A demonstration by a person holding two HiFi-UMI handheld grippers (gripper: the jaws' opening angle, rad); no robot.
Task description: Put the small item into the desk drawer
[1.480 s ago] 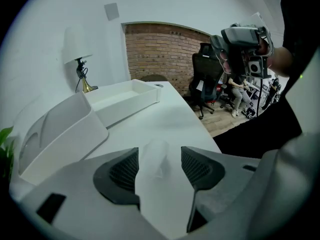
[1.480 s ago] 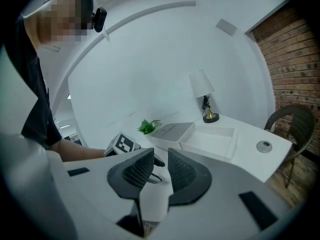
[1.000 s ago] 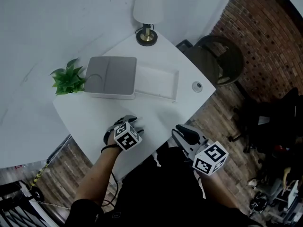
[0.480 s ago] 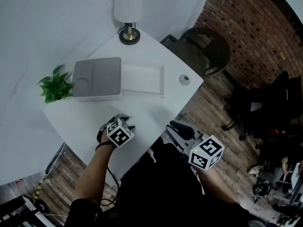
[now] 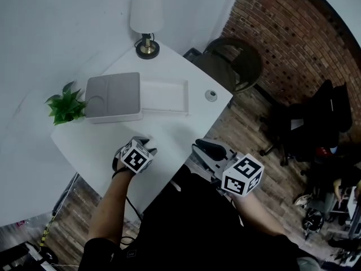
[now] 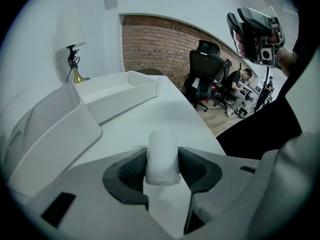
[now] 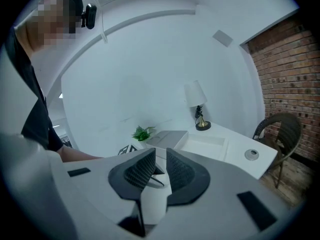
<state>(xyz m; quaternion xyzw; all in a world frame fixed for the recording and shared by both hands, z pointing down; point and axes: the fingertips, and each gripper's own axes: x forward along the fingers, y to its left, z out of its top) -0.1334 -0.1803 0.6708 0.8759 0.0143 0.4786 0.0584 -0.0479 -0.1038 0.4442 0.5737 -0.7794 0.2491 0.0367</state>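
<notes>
A small white cylinder (image 6: 162, 149) lies on the white desk (image 5: 169, 123) between the jaws of my left gripper (image 6: 162, 153). The jaws are closing and both dark pads touch its sides. In the head view my left gripper (image 5: 145, 144) rests on the desk near its front edge. The grey drawer unit (image 5: 113, 95) stands behind it, with its white drawer (image 5: 164, 95) pulled out to the right and nothing in it. My right gripper (image 5: 204, 148) hovers off the desk's front right edge. Its jaws (image 7: 161, 153) stand almost together with nothing between them.
A white-shaded lamp (image 5: 145, 16) stands at the desk's far corner and a green plant (image 5: 66, 107) left of the drawer unit. A round cable grommet (image 5: 211, 95) sits near the right edge. A wicker chair (image 5: 237, 61) and office chairs stand on the wooden floor to the right.
The head view has swung, so the desk now sits further up and left. My left gripper stays low on the desk's front part. The right gripper has drifted slightly toward the desk edge.
</notes>
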